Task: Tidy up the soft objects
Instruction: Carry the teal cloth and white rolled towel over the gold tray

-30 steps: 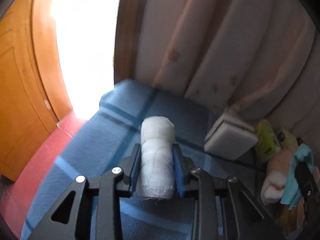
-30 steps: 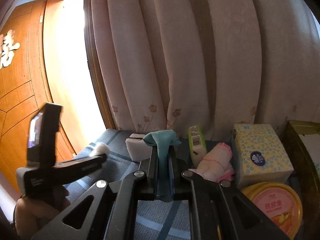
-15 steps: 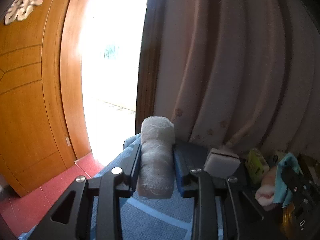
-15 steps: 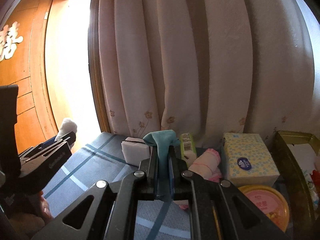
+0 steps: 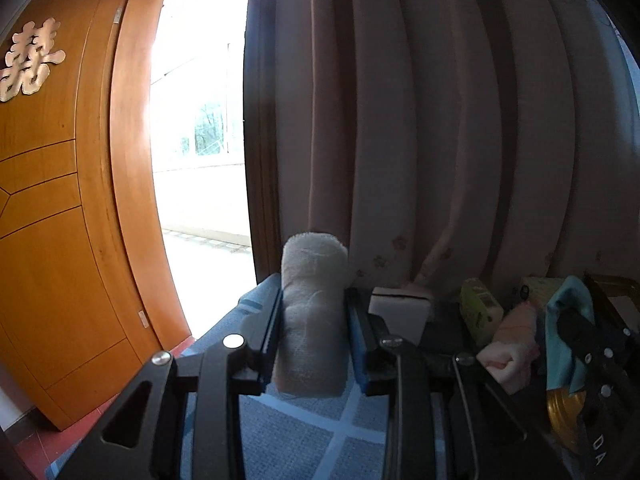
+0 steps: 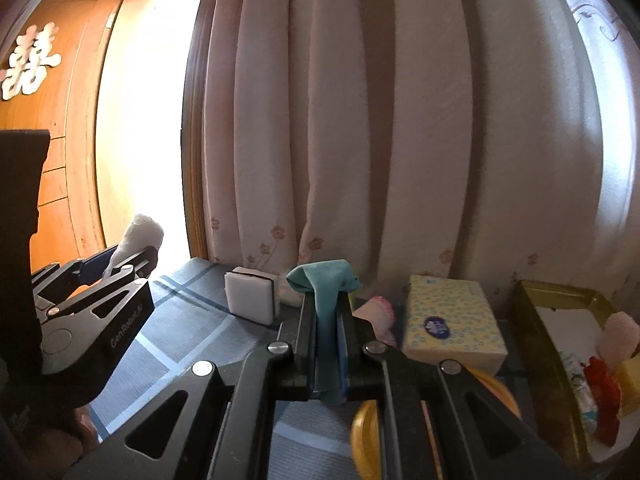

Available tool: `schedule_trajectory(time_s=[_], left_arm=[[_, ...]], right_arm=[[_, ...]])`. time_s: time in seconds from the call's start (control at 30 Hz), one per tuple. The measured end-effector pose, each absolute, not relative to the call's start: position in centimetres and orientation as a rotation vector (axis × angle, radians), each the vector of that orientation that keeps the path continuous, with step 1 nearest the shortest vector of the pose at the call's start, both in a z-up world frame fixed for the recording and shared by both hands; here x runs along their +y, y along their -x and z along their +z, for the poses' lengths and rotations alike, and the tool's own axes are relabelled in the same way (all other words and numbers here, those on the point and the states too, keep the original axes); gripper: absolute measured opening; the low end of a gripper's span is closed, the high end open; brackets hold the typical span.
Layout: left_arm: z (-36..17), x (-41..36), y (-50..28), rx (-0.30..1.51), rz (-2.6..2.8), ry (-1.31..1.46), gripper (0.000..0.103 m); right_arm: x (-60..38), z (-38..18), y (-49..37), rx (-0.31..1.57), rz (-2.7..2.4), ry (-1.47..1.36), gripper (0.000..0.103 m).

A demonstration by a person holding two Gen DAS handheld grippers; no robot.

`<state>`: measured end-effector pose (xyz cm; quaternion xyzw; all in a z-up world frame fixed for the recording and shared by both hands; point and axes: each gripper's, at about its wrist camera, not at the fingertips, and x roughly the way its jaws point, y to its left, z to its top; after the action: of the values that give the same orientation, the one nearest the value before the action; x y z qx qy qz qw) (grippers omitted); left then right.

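Bare blue cloth at left; white sponge, tissue box crowding the curtain side

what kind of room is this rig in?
Most likely a home room, not a lab: a wooden door bearing a decorative character, floor-length floral curtains, and a blue checked cloth holding household items such as a tissue box.

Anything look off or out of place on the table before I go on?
Nothing spilled or damaged. The left gripper clamps a rolled white towel; the right gripper pinches a teal cloth. The white sponge and tissue box sit upright.
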<state>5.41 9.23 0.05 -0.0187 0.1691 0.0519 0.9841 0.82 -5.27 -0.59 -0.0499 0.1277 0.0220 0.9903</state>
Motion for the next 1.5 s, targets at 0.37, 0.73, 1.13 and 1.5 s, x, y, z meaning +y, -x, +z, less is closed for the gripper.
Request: schedule_trajectory(time_s=[0.37, 0.73, 1.13, 1.5], left_arm=[[0.3, 8.4, -4.0, 0.345, 0.078, 0.034, 0.030], [0.5, 5.6, -2.0, 0.345, 0.036, 0.019, 0.030], [0.6, 2.1, -0.6, 0.346, -0.019, 0.008, 0.030], [0.7, -1.3, 0.4, 0.348, -0.089, -0.006, 0.030]], right_arm=[[-7.0, -0.6, 0.6, 0.229, 0.036, 0.124, 0.009], [-8.4, -0.5, 1.9, 0.202, 0.028, 0.134, 0.009], [-11.3, -0.5, 3.3, 0.183, -0.006, 0.126, 0.009], [-15.4, -0.4, 3.9, 0.180, -0.066, 0.103, 0.009]])
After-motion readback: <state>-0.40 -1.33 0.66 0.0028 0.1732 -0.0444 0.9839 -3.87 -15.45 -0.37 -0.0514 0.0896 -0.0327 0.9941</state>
